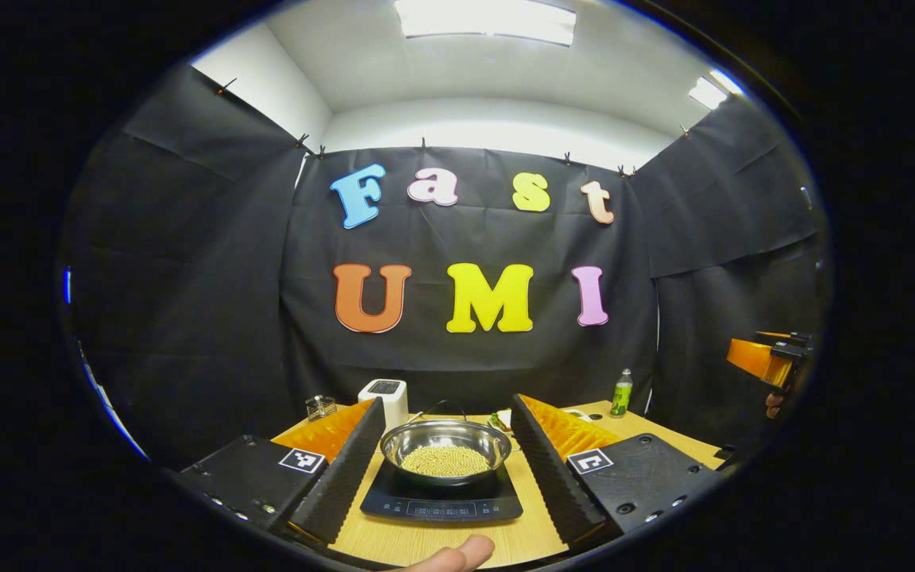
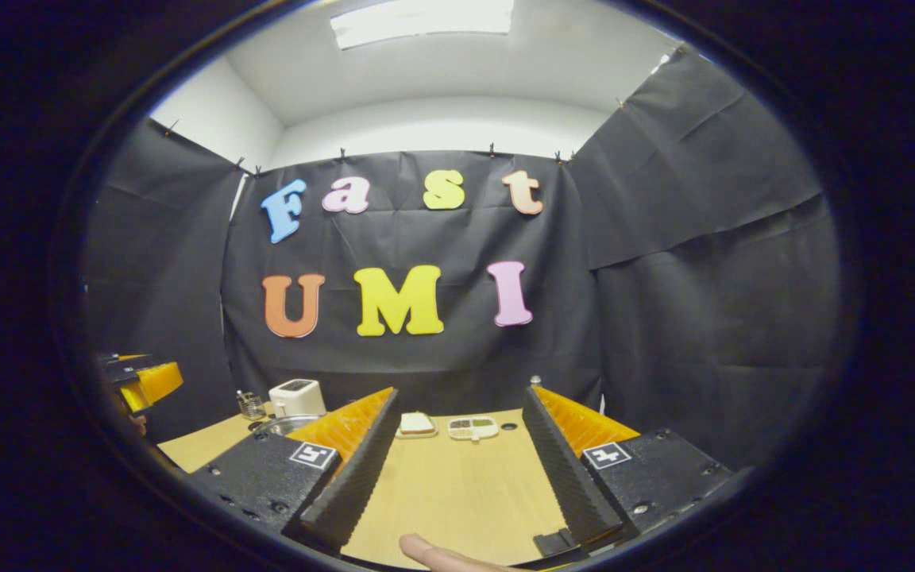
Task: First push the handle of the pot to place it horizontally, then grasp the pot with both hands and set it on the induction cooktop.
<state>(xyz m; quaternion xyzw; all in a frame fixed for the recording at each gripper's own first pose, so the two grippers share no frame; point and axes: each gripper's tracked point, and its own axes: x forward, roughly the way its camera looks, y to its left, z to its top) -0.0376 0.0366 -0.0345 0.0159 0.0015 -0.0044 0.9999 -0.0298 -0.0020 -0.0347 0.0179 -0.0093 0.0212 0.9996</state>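
So from my left gripper (image 1: 445, 469) the pot (image 1: 445, 450), full of small yellowish beads, sits on the induction cooktop (image 1: 442, 499) near the table's (image 1: 434, 542) front edge, right between my spread fingers, which aren't touching it. My right gripper (image 2: 457, 477) is wide open too, over bare wood, with the pot's rim peeking behind its left finger (image 2: 350, 469). A white appliance (image 1: 386, 397) stands at the table's back edge.

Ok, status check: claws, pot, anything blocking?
Left claw open, clear of pot. Right claw open over bare table. Pot on induction cooktop, beans inside. Nothing blocking.
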